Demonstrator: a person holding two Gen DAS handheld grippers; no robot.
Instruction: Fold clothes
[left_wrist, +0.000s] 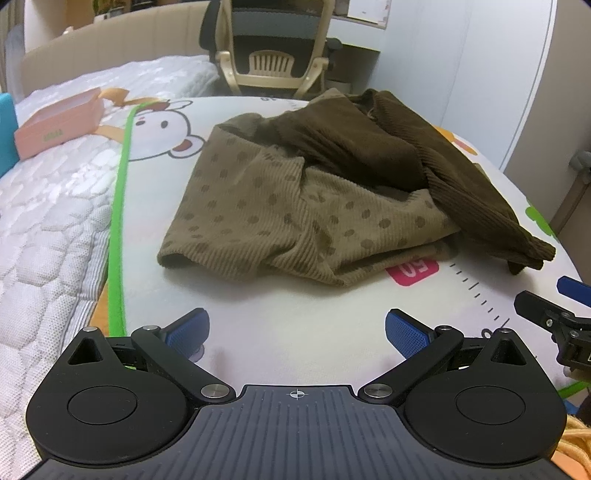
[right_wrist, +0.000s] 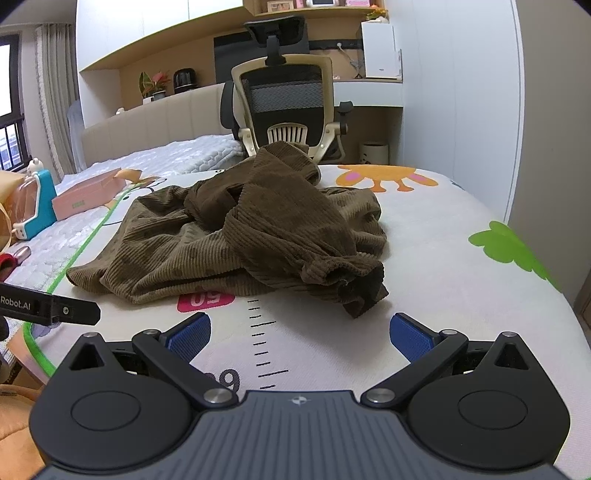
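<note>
My left claw (left_wrist: 297, 334) hangs low over the printed mat (left_wrist: 295, 332), blue fingers spread wide and pinching nothing; my right claw (right_wrist: 299, 336) is likewise spread and empty. Just beyond both, the brown corduroy garment (left_wrist: 314, 192) lies crumpled on the mat. Farther left sits a pink box (left_wrist: 59, 127); an office chair (right_wrist: 288, 99) stands behind.

A ribbed corduroy garment (left_wrist: 332, 184) in matt brown cloth lies on a smooth printed mat (left_wrist: 295, 325), near matt black plastic grippers with textured blue pads (left_wrist: 406, 334).
</note>
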